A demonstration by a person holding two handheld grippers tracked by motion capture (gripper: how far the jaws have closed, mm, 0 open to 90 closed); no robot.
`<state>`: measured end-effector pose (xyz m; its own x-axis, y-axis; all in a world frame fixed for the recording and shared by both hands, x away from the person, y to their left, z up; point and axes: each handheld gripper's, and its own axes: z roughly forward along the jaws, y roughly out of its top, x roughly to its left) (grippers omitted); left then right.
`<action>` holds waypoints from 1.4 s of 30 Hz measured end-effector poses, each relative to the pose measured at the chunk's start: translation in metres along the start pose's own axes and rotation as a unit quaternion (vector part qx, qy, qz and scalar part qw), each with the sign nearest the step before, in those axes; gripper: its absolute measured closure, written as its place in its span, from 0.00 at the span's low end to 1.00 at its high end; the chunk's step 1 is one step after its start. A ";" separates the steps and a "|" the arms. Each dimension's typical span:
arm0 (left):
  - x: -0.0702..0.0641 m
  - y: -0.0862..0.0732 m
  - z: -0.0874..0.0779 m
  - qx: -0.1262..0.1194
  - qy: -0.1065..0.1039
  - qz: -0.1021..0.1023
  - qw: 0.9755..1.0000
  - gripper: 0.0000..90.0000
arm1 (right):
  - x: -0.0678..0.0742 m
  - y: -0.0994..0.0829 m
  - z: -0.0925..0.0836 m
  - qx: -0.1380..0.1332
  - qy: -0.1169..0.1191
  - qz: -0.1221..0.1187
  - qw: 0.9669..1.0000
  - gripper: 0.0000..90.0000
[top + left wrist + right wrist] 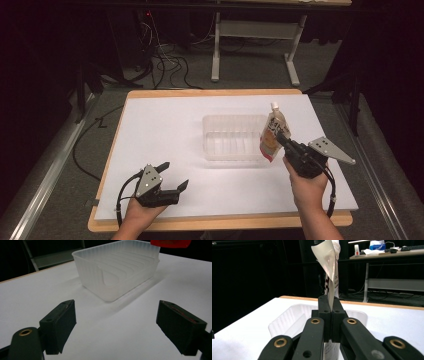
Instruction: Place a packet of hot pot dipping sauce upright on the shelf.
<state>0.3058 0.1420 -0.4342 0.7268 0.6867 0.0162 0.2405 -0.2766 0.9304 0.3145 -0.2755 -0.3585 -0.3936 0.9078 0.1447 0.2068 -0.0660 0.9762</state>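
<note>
The pouch (272, 136) carries printed marks (dark and orange), but none can be read.

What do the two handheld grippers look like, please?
Both the left gripper and the right gripper are black, with two blocky jaws on linkages with brass-coloured pivots, a grey three-cornered plate dotted with holes on top, and a trailing black cable. No sleeves are visible.

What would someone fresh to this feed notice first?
The spouted pouch, pinched in the right claw and held upright at the right end of the clear plastic tub mid-table. Next, the left claw, open and holding nothing, low over the white sheet near the front left edge.
</note>
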 end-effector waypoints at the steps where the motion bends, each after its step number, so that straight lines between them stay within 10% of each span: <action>1: 0.000 0.000 0.000 0.000 0.000 0.000 1.000 0.18 | 0.002 0.000 0.002 0.001 0.000 0.000 1.000 1.00; 42: 0.003 -0.001 -0.001 -0.001 -0.006 -0.002 1.000 0.18 | 0.036 -0.015 0.068 0.043 0.008 -0.003 0.999 1.00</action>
<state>0.3068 0.1446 -0.4343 0.7335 0.6797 0.0075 0.2421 -0.2715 0.9315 0.3586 -0.2139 -0.3794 -0.4087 0.9017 0.1415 0.2800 -0.0237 0.9597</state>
